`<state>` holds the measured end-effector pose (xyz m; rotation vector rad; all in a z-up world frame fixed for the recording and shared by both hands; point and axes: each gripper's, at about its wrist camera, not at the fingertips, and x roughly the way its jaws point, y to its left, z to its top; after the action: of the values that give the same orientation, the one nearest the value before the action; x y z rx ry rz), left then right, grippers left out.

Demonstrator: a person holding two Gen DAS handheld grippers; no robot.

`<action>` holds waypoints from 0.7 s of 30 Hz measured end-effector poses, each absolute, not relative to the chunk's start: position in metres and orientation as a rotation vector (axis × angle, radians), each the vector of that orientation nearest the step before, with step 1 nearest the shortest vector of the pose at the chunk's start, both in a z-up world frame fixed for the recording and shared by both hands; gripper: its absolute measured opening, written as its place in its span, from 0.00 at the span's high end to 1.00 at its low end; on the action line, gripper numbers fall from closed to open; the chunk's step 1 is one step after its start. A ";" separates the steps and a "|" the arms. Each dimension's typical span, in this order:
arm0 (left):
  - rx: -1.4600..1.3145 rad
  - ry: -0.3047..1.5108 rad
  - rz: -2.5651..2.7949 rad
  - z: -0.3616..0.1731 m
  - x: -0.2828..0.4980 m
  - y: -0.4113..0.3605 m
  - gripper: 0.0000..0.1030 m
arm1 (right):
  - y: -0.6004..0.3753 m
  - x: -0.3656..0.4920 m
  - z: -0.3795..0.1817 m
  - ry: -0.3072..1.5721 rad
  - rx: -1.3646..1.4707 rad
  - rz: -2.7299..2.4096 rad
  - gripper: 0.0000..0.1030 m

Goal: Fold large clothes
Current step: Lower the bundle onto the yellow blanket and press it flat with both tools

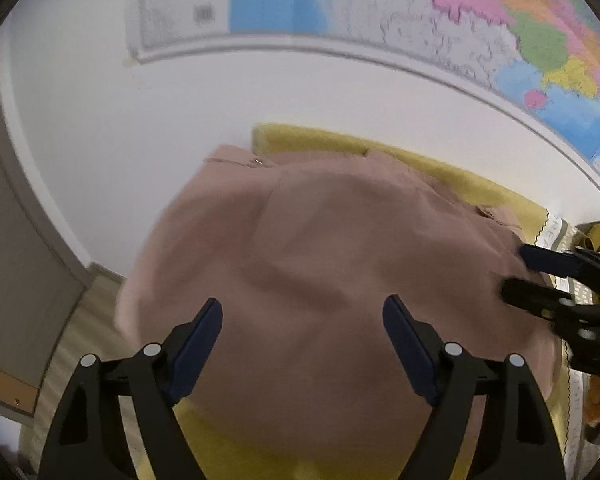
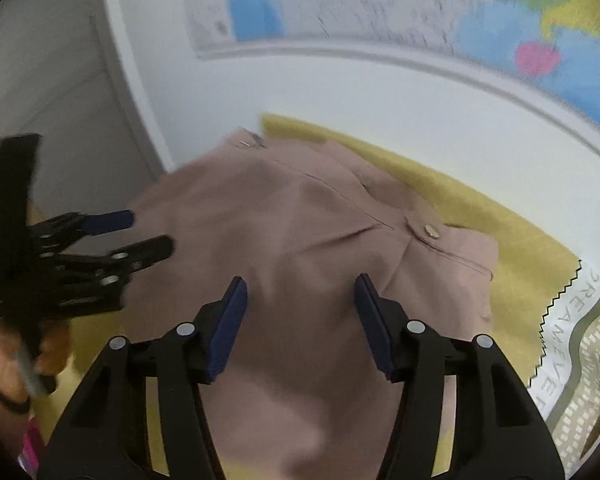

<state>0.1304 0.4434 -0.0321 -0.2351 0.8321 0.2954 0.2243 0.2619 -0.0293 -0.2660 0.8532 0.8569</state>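
A large dusty-pink garment (image 1: 320,248) with a metal snap button (image 2: 432,231) lies in a folded heap on a mustard-yellow cloth (image 2: 512,248). My left gripper (image 1: 302,304) hovers over its near part, jaws wide apart, nothing pinched between the blue pads. My right gripper (image 2: 300,280) also stands open above the garment, closer to the buttoned edge. Each gripper shows in the other's view: the right gripper (image 1: 516,272) over the garment's right edge, the left gripper (image 2: 150,232) over its left edge, held by a hand (image 2: 8,364).
A white wall with a large coloured map (image 1: 500,8) rises right behind the surface. A white printed cloth (image 2: 572,344) with lettering and a zigzag edge lies at the right. A grey door frame (image 1: 20,200) and floor are at the left.
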 end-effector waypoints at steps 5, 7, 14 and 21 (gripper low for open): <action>-0.181 0.880 0.356 -0.051 0.140 0.438 0.26 | 0.252 0.221 -0.042 0.864 -0.277 0.852 0.49; -0.149 0.864 0.366 -0.048 0.135 0.430 0.26 | 0.242 0.211 -0.035 0.840 -0.261 0.857 0.46; -0.129 0.788 0.373 -0.031 0.101 0.403 0.09 | 0.210 0.172 -0.015 0.736 -0.262 0.869 0.31; -0.113 0.748 0.416 -0.024 0.072 0.377 0.06 | 0.189 0.140 -0.017 0.700 -0.253 0.846 0.25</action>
<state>0.0723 0.3768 -0.0239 -0.1127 0.7480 0.4156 0.1401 0.1889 -0.0171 -0.2527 0.7002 0.8460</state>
